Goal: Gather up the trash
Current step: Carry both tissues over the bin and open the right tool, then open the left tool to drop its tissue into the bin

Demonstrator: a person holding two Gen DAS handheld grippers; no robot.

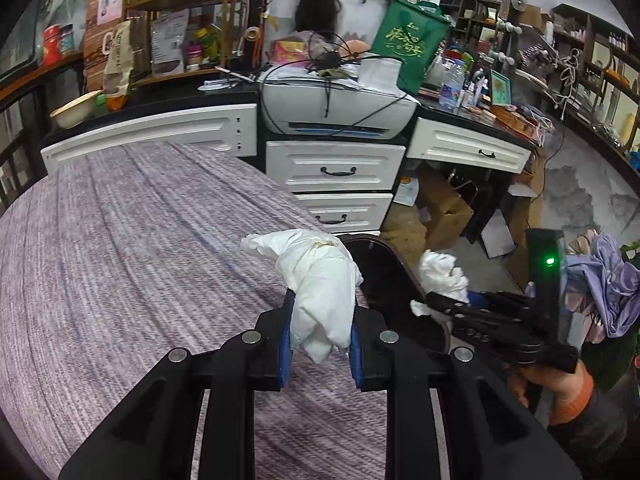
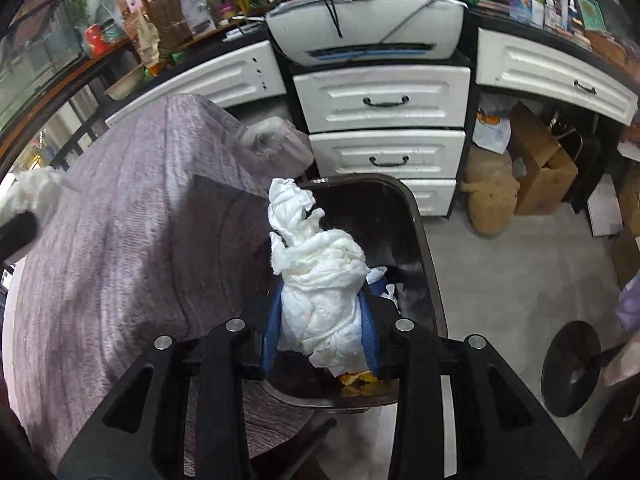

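Note:
My left gripper (image 1: pixel 320 320) is shut on a crumpled white tissue (image 1: pixel 316 280) and holds it above the purple striped tablecloth (image 1: pixel 140 260), near the table's right edge. My right gripper (image 2: pixel 320 320) is shut on another crumpled white tissue (image 2: pixel 316 280) and holds it over the open dark brown trash bin (image 2: pixel 416 216). The bin holds blue and orange scraps (image 2: pixel 360 380). In the left wrist view the bin (image 1: pixel 384 276) stands just right of the table, with the right gripper (image 1: pixel 448 304) and its tissue (image 1: pixel 440 272) above it.
White drawers (image 2: pixel 380 100) and a grey printer (image 2: pixel 364 24) stand behind the bin. Cardboard boxes (image 2: pixel 540 164) sit under the desk at right. A black round stool base (image 2: pixel 572 368) is on the floor at right. Cluttered shelves line the back wall.

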